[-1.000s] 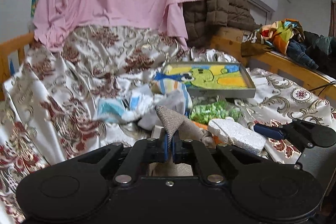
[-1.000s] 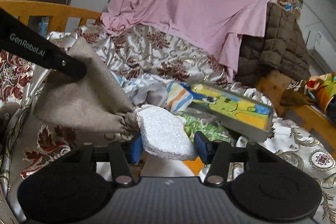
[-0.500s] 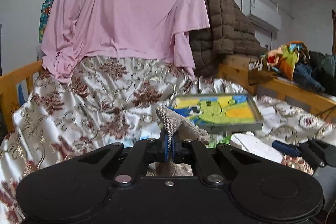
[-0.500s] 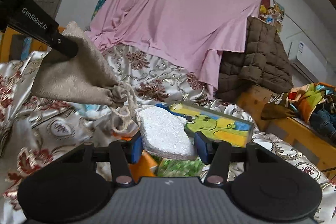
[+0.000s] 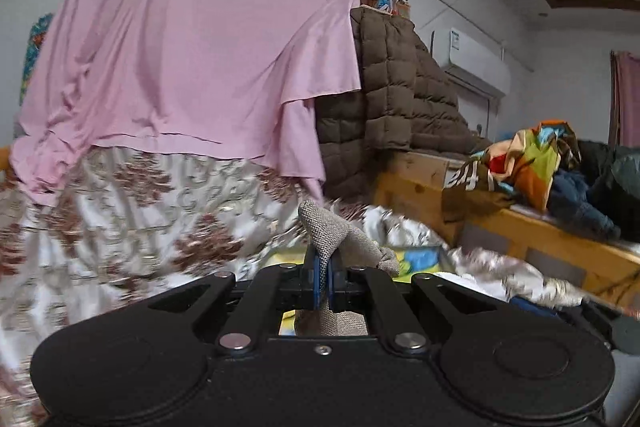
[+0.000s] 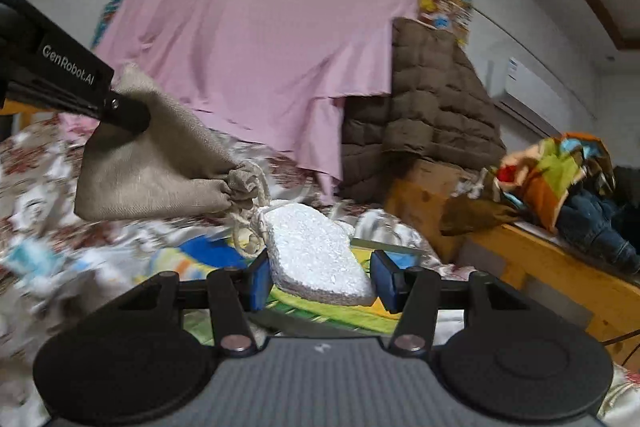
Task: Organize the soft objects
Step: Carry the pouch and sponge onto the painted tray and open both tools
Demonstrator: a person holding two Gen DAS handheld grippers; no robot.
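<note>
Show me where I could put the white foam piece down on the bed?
The flowered satin bedspread lies bare below the hanging pink sheet, left of the grey burlap drawstring pouch. It is crowded around the cartoon picture tray and on the wooden bench piled with clothes.

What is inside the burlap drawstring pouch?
Cannot tell: the burlap pouch is cinched shut at its drawstring neck, so its contents are hidden. The white foam piece is outside it.

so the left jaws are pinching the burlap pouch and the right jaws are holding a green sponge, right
Not quite: the block held by the right gripper is a white foam sponge, not green, as the right wrist view shows. The left gripper does pinch the burlap pouch.
</note>
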